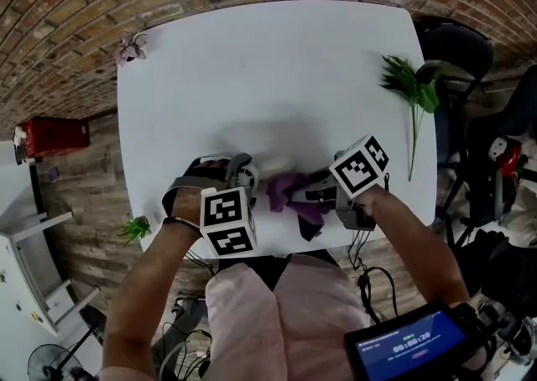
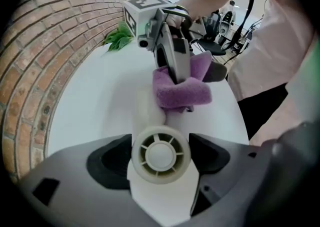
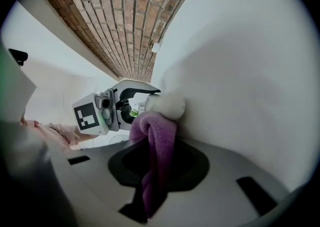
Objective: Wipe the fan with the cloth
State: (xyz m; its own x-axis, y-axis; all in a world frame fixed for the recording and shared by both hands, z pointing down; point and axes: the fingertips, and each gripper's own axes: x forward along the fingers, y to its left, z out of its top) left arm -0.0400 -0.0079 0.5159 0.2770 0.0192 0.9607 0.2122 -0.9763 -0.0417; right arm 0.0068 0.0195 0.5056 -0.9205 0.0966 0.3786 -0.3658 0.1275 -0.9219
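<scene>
A small white fan [image 2: 160, 155] is upright on the white table [image 1: 252, 77], its round vaned head clamped between the jaws of my left gripper [image 2: 160, 160], which points steeply down. The fan's body [image 2: 149, 107] runs away from the head toward the purple cloth [image 2: 180, 91]. My right gripper [image 3: 150, 171] is shut on that cloth [image 3: 154, 141], and the cloth's folded end presses against the fan's white rounded end [image 3: 168, 105]. In the head view the cloth [image 1: 289, 190] sits between the left gripper [image 1: 242, 176] and the right gripper [image 1: 317, 195], near the table's front edge.
A green plant sprig [image 1: 411, 90] lies at the table's right side. A small pinkish flower [image 1: 130, 48] sits at its far left corner. Off the table are a dark chair [image 1: 457, 48], a red box [image 1: 50, 138], and a lit screen [image 1: 411, 346].
</scene>
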